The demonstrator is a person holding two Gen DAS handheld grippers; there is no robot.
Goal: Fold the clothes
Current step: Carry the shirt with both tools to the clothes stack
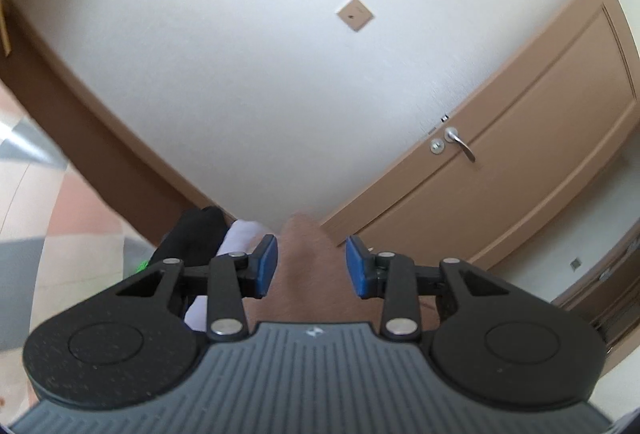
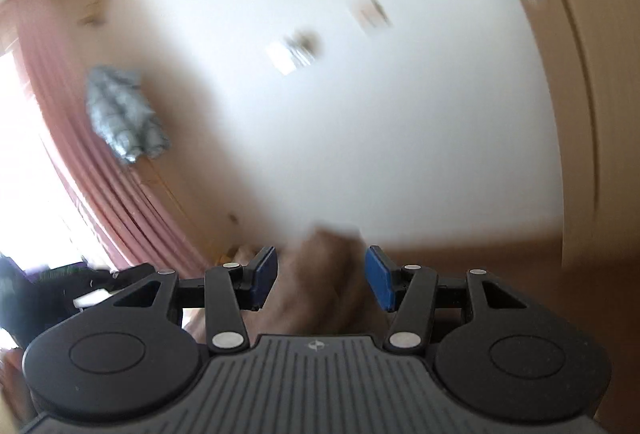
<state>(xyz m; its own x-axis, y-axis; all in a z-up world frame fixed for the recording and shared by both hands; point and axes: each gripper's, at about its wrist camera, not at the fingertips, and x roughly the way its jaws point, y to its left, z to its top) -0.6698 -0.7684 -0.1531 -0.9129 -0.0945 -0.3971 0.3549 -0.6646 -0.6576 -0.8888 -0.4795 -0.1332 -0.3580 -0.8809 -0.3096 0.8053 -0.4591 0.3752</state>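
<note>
Both views tilt up toward a white wall. A bunch of tan cloth [image 1: 304, 234] sticks up between the blue pads of my left gripper [image 1: 312, 264], which is shut on it. In the blurred right wrist view, a fold of brown-tan cloth [image 2: 324, 246] fills the gap of my right gripper [image 2: 321, 274], which is shut on it as well. The cloth runs down under both gripper bodies, so the rest of it is hidden. Whether it is one garment I cannot tell.
A tan door [image 1: 520, 174] with a metal handle [image 1: 460, 142] stands right of the wall. Black and white clothing [image 1: 200, 234] lies left of the left fingers, above pink and grey floor tiles [image 1: 80, 218]. A pink curtain [image 2: 80, 174] and a grey hanging cloth [image 2: 120, 110] are at left.
</note>
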